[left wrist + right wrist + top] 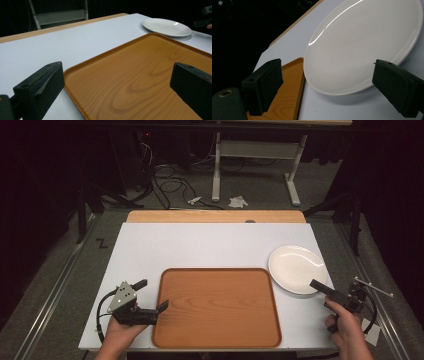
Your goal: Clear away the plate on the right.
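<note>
A bare wooden tray (216,307) lies at the table's front middle. Right of it sits a white plate (297,268) with nothing on it. My left gripper (153,294) is open at the tray's left edge, one jaw over the tray and one over the table. In the left gripper view the tray (140,75) runs between the wide-apart jaws, and the plate (166,26) lies beyond. My right gripper (320,289) is at the plate's near right rim. In the right gripper view it (327,87) stands open, with the plate (362,45) between and beyond the jaws and the tray's corner (289,82) at the left.
The white tabletop (200,247) has a wooden strip (215,216) along its far edge. Behind the table, on the floor, are black cables (170,185), a white table frame (255,150) and paper scraps (237,201). Metal rails (55,290) flank the table.
</note>
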The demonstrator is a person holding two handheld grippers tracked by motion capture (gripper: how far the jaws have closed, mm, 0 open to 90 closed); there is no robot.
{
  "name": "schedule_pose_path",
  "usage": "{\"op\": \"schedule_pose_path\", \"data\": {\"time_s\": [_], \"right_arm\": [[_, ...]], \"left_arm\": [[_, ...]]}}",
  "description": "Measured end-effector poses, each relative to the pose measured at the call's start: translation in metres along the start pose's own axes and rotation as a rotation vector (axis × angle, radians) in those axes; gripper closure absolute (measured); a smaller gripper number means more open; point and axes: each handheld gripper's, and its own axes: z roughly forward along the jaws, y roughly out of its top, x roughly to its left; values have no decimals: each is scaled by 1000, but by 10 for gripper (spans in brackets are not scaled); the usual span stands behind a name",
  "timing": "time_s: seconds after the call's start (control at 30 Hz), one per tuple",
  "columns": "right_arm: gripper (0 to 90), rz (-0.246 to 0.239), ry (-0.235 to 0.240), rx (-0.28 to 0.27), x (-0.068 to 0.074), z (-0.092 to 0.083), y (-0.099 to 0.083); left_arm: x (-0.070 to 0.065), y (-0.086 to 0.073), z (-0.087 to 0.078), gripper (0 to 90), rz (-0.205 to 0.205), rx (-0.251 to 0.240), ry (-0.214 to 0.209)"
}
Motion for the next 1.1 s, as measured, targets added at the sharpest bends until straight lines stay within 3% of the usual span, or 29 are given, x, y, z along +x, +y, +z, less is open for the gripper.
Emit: {"op": "schedule_pose_path", "data": {"time_s": [0.1, 0.23, 0.33, 0.77, 0.9, 1.07, 1.1], "right_arm": [[105, 18, 11, -1, -4, -1, 0], [101, 104, 18, -1, -12, -4, -1], [103, 125, 8, 6, -16, -4, -1], [142, 186, -44, 43, -25, 2, 1], [159, 223, -43, 47, -27, 6, 3], [170, 231, -51, 53, -28, 12, 6], [188, 233, -72, 35, -28, 13, 7]], "left_arm": [[0, 0, 0, 1, -1, -1, 1], [0, 0, 0, 1, -2, 2, -2], [0, 0, 0, 1, -2, 2, -3], [-1, -1, 2, 1, 1, 10, -5], [-1, -3, -3, 1, 1, 11, 6], [1, -5, -10, 1, -5, 6, 23], [1, -5, -12, 1, -10, 3, 27]]}}
